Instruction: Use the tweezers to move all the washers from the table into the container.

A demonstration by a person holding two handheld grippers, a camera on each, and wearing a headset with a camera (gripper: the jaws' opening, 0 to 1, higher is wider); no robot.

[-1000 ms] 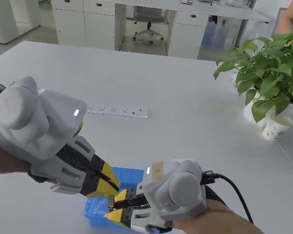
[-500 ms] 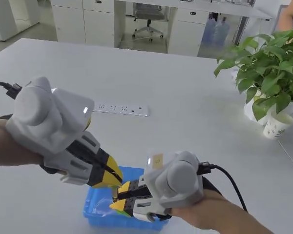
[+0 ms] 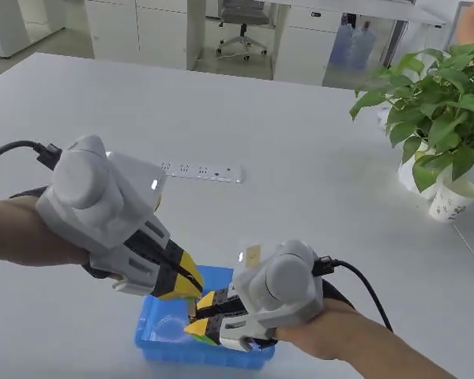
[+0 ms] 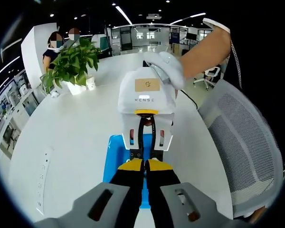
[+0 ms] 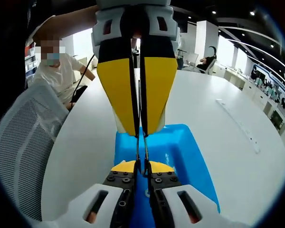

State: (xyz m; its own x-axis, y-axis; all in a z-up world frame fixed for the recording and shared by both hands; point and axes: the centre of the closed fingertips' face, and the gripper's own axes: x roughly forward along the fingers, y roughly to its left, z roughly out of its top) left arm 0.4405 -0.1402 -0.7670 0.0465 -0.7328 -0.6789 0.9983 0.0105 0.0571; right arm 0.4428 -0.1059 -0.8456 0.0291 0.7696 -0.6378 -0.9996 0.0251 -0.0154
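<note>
My right tool (image 5: 142,167) and left tool (image 5: 141,134) meet tip to tip, each pinched down on a thin metal strip I take for the tweezers (image 5: 143,148). If one lets go early, I judge they could drop or twist. Just below sits the blue container (image 5: 183,156); a knock might slide it across the worktop (image 5: 199,104). I cannot make out any washers.

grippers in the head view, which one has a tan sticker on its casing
The right gripper, the lower one over the blue container: its white casing carries a tan sticker. The left gripper shows none.
</note>
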